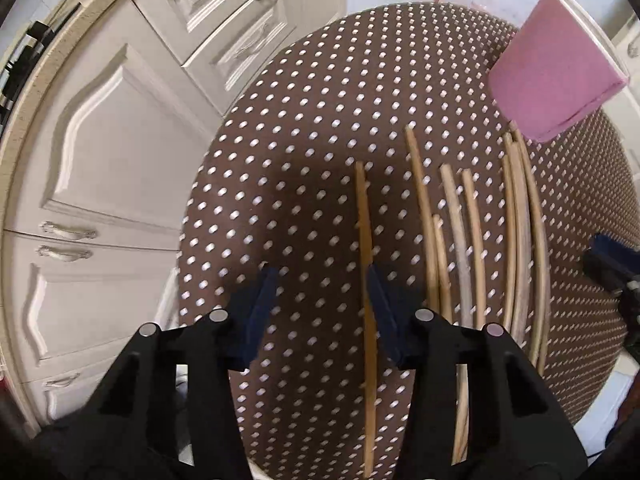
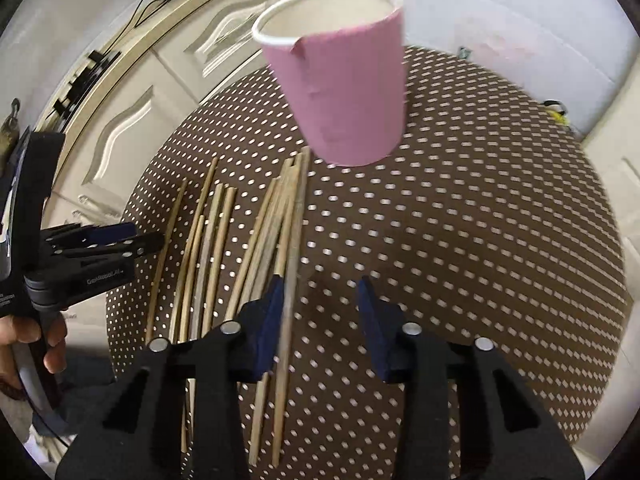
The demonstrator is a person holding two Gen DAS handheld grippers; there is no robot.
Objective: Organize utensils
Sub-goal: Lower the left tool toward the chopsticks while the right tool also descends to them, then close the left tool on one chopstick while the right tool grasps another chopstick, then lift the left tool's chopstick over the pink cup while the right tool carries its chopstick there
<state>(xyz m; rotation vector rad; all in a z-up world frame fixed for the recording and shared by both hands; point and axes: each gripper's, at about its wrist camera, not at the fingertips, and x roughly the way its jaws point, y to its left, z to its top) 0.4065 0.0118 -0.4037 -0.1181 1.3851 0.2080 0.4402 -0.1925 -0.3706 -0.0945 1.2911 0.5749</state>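
Observation:
Several bamboo chopsticks (image 1: 460, 240) (image 2: 208, 248) lie roughly side by side on a round table with a brown dotted cloth (image 1: 300, 120) (image 2: 460, 220). An empty pink paper cup (image 1: 556, 68) (image 2: 348, 96) stands upright just beyond their far ends. My left gripper (image 1: 320, 292) points down over the cloth, jaws apart; the leftmost single chopstick (image 1: 366, 280) lies in the gap, close to the right finger. My right gripper (image 2: 322, 300) also stands open, with the rightmost chopstick (image 2: 290, 280) inside the gap beside its left finger. Neither pair of pads presses on a stick.
White cabinet doors with handles (image 1: 100, 160) (image 2: 132, 120) stand past the table's left edge, under a countertop with cables (image 2: 120, 40). A hand (image 2: 24, 332) holds the left gripper (image 2: 120, 244) at the left. The right gripper's tip (image 1: 612, 260) shows at the right edge.

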